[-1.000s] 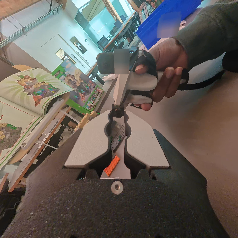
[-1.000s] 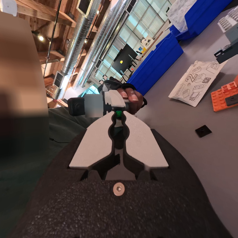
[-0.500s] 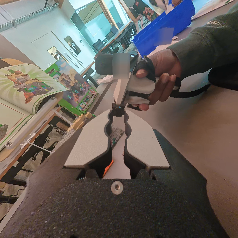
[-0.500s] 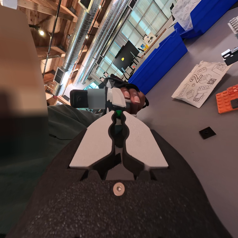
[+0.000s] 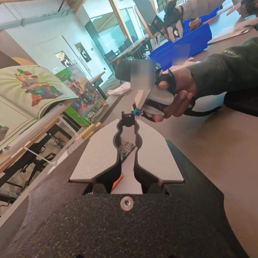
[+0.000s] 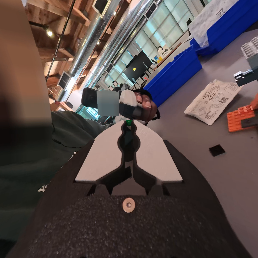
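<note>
The left gripper (image 5: pixel 128 120) pinches a small black brick piece (image 5: pixel 127 118) between its fingertips, both pads pressing its sides, with the piece's forked upper end standing clear of the tips. The right gripper (image 6: pixel 129 123) is closed on a small green brick piece (image 6: pixel 128 122), whose top face shows at the narrow slot between the tips; seen from the left wrist view, the same piece appears blue-green (image 5: pixel 137 112) at the tips of the right gripper (image 5: pixel 138 111) and lies just beside the black piece's upper right corner. A hand (image 5: pixel 180 95) in a dark green sleeve (image 5: pixel 223 75) holds the right gripper; another hand (image 6: pixel 146 106) holds the left one. Below the left fingers lie a grey studded plate (image 5: pixel 126 150) and an orange plate (image 5: pixel 117 182) on the grey table (image 5: pixel 209 139). Farther out: tan bricks (image 5: pixel 89 132), an open instruction booklet (image 5: pixel 25 89), a green set box (image 5: pixel 86 97), blue bins (image 6: pixel 174 78), a printed paper bag (image 6: pixel 215 101), an orange studded plate (image 6: pixel 240 120) and a black tile (image 6: pixel 217 150).
</note>
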Available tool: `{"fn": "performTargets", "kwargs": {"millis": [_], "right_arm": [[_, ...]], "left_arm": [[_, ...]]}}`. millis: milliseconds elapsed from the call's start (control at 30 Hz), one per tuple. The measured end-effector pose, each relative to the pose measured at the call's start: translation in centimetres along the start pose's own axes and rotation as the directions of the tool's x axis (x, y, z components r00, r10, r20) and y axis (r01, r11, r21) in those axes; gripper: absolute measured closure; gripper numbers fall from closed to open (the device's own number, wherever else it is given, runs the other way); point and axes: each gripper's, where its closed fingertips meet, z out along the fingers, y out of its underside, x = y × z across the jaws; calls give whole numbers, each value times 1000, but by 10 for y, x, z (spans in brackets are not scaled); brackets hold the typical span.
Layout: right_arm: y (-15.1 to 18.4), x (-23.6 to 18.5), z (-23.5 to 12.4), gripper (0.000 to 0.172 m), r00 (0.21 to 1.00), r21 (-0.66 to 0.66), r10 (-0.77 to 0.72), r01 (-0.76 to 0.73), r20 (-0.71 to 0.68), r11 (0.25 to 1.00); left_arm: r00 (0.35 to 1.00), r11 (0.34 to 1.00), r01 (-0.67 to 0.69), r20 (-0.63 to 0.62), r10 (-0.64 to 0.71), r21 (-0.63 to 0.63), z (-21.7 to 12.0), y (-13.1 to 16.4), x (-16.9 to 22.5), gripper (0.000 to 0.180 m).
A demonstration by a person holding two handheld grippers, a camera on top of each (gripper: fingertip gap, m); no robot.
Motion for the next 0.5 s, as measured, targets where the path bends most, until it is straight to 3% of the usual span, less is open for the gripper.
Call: {"fn": "performTargets", "kwargs": {"millis": [133, 267, 500], "right_arm": [[-2, -3, -2, 165, 1000, 14, -13, 13, 8, 1000], [-1, -2, -1, 165, 1000, 10, -15, 14, 12, 1000], [3, 3, 1, 165, 1000, 1, 27, -27, 7, 1000]], "left_arm": [[1000, 998, -12, -3, 12, -60, 2, 18, -2, 165], [995, 984, -20, -104, 2, -177, 8, 45, 17, 164], [989, 981, -13, -145, -15, -193, 10, 49, 25, 162]]}}
